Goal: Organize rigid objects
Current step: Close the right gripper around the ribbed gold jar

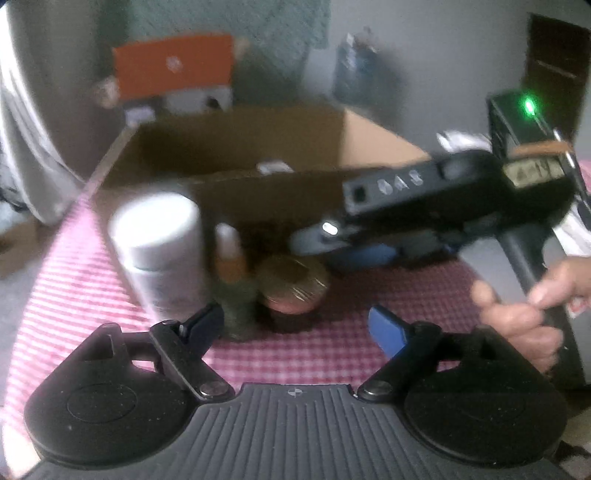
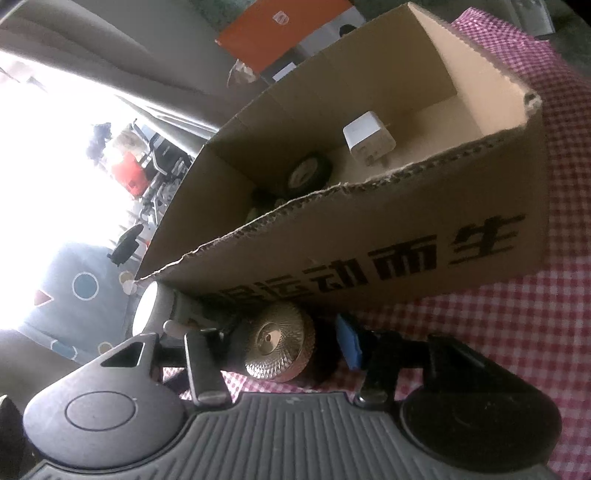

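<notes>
- Left gripper (image 1: 295, 325) stands wide, nothing between its 2 fingers; it sits low over the red-and-white checked cloth (image 1: 332, 354), pointing at a cluster of small things.
- Right gripper (image 2: 275, 343) has narrowed around the round gold-lidded jar (image 2: 275, 341); the jar sits between its fingers, but I cannot tell whether the pads press on it.
- Seen from the left wrist, that jar (image 1: 293, 284) stands on the cloth just near the cardboard box (image 1: 229, 147), with a dark bottle with an orange band (image 1: 232, 266) just left of it and a white cylindrical container (image 1: 159, 243) further left.
- From the same view the right gripper's black body (image 1: 424, 192) reaches in from the right, a hand (image 1: 524, 310) on its handle.
- Inside the open box (image 2: 369, 206) lie a white plug adapter (image 2: 369, 142), a small black wheel (image 2: 308, 173) and some darker things at the near-left end, too hidden to name.
- Beyond the box, an orange package (image 2: 284, 29) rests far left.
</notes>
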A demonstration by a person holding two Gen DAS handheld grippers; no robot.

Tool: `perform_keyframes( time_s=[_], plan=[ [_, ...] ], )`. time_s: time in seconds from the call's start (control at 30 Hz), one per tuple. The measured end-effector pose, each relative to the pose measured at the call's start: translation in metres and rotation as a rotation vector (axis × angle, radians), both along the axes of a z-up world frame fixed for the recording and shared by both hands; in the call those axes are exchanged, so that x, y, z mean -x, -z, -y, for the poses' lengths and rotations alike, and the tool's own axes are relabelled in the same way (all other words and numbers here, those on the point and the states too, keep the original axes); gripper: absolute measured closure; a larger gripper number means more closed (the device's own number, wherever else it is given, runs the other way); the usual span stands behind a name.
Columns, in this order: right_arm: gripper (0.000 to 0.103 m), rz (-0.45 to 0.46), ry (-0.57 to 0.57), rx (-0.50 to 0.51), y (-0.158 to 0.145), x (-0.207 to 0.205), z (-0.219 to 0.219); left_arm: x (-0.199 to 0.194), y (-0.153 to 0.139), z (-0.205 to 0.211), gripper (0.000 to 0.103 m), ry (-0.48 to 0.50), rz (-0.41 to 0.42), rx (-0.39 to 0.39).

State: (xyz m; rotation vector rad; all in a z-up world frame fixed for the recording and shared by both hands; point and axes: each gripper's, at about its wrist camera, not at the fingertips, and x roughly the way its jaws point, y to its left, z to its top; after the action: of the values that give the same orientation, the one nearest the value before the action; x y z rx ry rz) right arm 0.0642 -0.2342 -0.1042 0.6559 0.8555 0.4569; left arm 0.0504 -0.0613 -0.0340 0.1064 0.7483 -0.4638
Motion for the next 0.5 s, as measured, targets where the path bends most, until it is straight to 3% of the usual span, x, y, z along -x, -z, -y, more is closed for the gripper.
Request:
perform_keyframes(
  time_s=[0.13, 0.27, 0.5],
  plan=[
    [0.051, -0.016, -0.014, -0.004, 0.002, -0.007, -0.001, -0.01, 0.014, 0.015, 0.02, 0.037, -0.062, -0.058],
    [0.052, -0.029, -0.028, -0.005, 0.007, -0.014, -0.002, -0.015, 0.023, 0.024, 0.022, 0.061, -0.091, -0.06],
    [0.056, -0.032, -0.051, -0.028, 0.012, -0.019, -0.003, -0.025, 0.028, 0.034, 0.021, 0.068, -0.069, -0.083]
  ],
)
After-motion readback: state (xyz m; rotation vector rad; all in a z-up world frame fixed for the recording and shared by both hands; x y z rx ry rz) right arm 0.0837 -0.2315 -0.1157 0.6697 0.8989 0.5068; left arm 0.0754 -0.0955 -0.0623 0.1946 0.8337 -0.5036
